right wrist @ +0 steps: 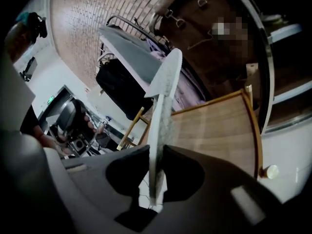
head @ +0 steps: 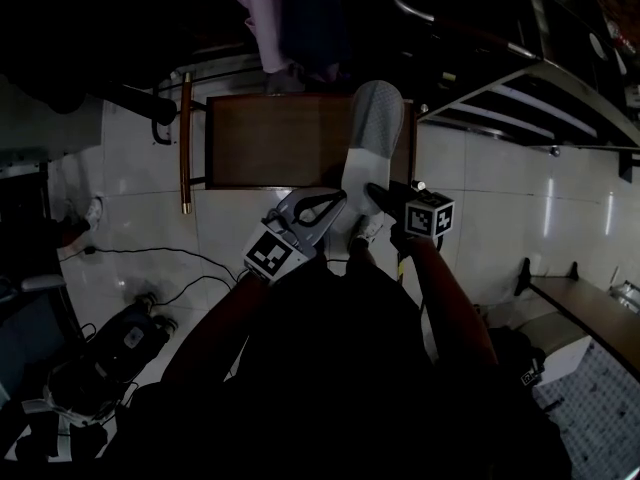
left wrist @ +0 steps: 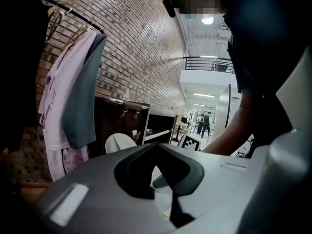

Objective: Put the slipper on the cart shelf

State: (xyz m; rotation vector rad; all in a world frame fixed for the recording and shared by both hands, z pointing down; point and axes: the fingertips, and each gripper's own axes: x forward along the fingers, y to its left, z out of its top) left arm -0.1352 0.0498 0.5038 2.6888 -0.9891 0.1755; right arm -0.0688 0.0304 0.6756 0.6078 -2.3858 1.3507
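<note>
A grey and white slipper (head: pixel 372 133) hangs toe-away over the right part of the brown wooden cart shelf (head: pixel 270 138). My right gripper (head: pixel 372 196) is shut on its near end. In the right gripper view the slipper (right wrist: pixel 163 96) stands edge-on, pinched between the jaws of the right gripper (right wrist: pixel 157 147), with the wooden shelf (right wrist: pixel 219 126) beyond it. My left gripper (head: pixel 335 200) hovers just left of the slipper's heel, jaws together and holding nothing. The left gripper view shows its closed jaws (left wrist: pixel 157 145), and a pale rounded shape behind them (left wrist: pixel 119 143) looks like the slipper.
Pink and grey clothes (head: pixel 265 8) hang behind the cart. A wooden handle rail (head: pixel 185 143) runs along the cart's left side. A metal rack (head: pixel 540 98) stands to the right, a low bench (head: pixel 580 308) lower right. Cables (head: pixel 150 268) trail over the white tile floor at left.
</note>
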